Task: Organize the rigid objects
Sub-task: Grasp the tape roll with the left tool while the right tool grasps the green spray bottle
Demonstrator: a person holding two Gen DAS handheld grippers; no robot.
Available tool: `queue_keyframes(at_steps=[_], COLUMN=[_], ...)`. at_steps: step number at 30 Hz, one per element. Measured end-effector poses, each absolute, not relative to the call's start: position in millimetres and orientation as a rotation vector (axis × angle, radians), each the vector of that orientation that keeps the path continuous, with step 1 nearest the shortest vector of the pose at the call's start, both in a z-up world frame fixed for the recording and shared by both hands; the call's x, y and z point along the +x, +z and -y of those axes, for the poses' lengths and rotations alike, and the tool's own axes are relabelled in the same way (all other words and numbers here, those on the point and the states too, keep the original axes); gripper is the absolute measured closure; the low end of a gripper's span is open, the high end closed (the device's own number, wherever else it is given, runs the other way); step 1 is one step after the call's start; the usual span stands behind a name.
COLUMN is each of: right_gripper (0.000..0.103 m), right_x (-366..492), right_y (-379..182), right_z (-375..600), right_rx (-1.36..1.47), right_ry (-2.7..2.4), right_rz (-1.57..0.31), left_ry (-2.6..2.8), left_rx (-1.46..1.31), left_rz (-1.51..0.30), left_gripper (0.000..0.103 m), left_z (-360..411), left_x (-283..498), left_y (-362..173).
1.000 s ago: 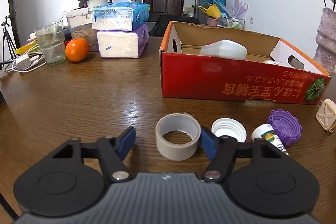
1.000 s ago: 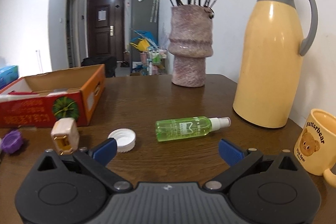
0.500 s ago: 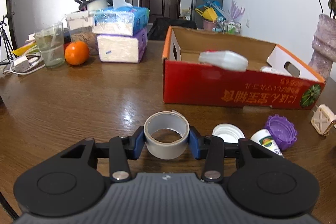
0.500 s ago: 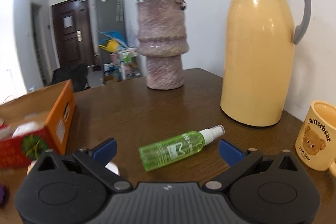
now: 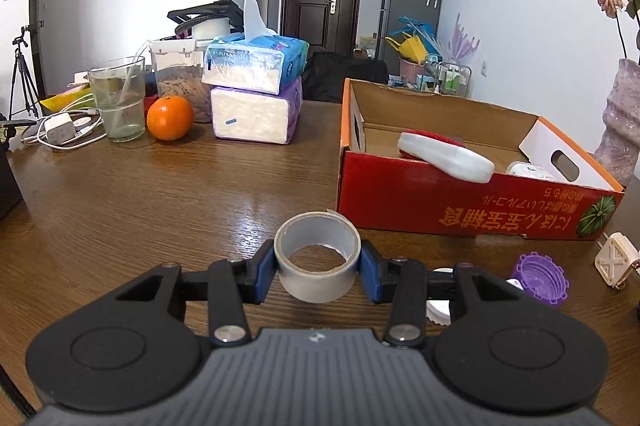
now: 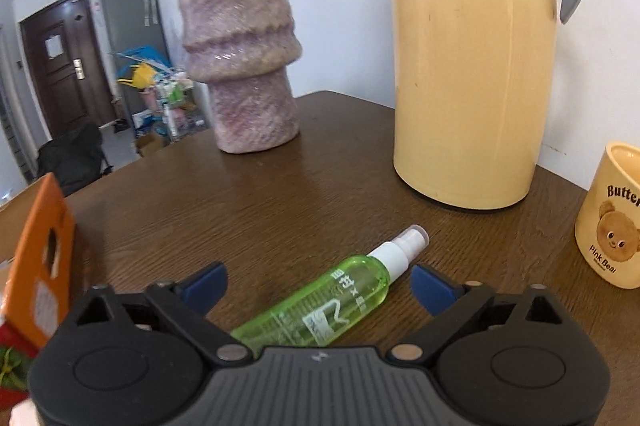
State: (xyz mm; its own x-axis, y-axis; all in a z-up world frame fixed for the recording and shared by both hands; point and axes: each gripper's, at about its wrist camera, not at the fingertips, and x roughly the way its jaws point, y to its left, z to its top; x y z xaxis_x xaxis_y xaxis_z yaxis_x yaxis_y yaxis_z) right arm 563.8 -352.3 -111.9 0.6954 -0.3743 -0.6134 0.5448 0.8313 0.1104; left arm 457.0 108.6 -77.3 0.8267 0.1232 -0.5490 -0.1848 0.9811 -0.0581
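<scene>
While a white bottle (image 5: 446,157) and a small white container (image 5: 530,171) are already lodged inside the red cardboard box (image 5: 460,210), the sorting is judged to be only partly done, since several rigid pieces are seen outside the box on the wooden table (image 5: 160,202). Just in front of the box's near wall, a roll of grey tape (image 5: 318,256) is clamped by the left gripper (image 5: 318,268), whose blue pads are pressed against both sides of the roll; whether the roll is raised off the table cannot be told for certain. To the right of that roll, in front of the box, a purple cap (image 5: 541,278), a cream plug-like block (image 5: 616,258) and a partly hidden white lid (image 5: 438,310) are left unsorted. Beyond the box's orange end wall (image 6: 40,258), a green spray bottle (image 6: 340,296) is lying on its side between the pads of the right gripper (image 6: 318,284), whose jaws are closing but are not yet touching it, so nothing is held there. By this reading, the tape is next to be carried into the box, the spray bottle is yet to be gripped, and the small pieces remain to be gathered. The vase (image 6: 240,58), the thermos (image 6: 476,66) and the mug (image 6: 612,218) farther from the box are taken as no part of the job.
</scene>
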Motion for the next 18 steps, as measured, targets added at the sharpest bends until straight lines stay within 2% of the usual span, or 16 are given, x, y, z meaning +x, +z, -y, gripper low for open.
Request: queue_keyframes(at_steps=[8, 14, 16, 18], right_gripper=[0.031, 0.056, 0.069, 0.072], right_x=[577, 567, 560, 552], right_y=[-124, -124, -123, -123], right_z=[351, 352, 355, 359], right_rx=[0.263, 0.223, 0.223, 0.229], right_ry=[-0.541, -0.515, -0.51, -0.501], right_rz=[-0.653, -0.647, -0.642, -0.637], left_ry=[0.164, 0.16, 0.16, 0.157], left_rx=[-0.121, -0.123, -0.123, -0.122], left_rz=[-0.576, -0.568, -0.572, -0.573], left_gripper=[0.059, 0.059, 0.059, 0.059], left_z=[-110, -112, -112, -111], left_x=[457, 454, 455, 455], left_y=[-77, -76, -76, -76])
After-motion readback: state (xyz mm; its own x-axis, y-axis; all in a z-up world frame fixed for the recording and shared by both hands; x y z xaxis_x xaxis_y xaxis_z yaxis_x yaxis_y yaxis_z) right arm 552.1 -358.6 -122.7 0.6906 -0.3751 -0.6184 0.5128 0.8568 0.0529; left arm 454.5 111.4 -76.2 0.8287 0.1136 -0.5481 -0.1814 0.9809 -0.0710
